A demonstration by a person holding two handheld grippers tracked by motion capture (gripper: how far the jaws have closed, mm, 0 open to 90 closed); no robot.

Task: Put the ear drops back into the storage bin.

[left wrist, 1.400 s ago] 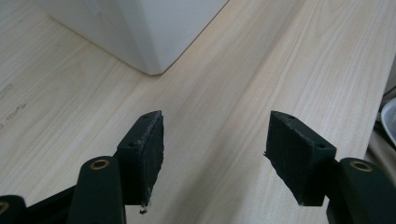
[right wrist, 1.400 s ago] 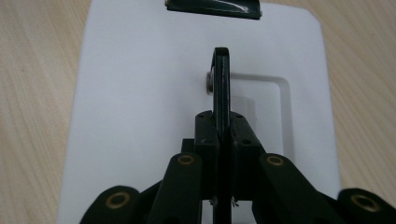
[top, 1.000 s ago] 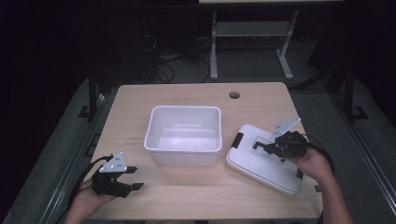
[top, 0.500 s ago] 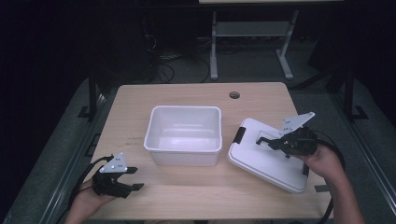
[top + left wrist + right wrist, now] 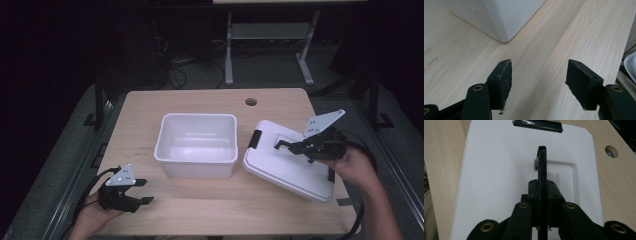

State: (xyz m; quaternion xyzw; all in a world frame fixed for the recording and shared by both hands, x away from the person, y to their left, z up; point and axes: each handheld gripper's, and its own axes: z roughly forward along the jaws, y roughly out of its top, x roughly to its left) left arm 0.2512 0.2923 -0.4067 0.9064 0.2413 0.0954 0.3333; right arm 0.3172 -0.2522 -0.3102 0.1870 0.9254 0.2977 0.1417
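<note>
In the right gripper view the white lid (image 5: 499, 182) runs off the bottom edge, and the closed jaws cover the lower part of its black handle (image 5: 542, 167); in the left gripper view the white tub (image 5: 499, 17) is cut off at the top, just one corner showing; at the right edge a pale rim (image 5: 630, 65) is too cropped to tell.

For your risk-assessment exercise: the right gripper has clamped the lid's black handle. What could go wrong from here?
1. The right gripper pinches only the thin black hinged handle, so the white rectangular plastic lid may swing or slip.
2. A tilting lid could knock the open white plastic bin beside it.
</note>
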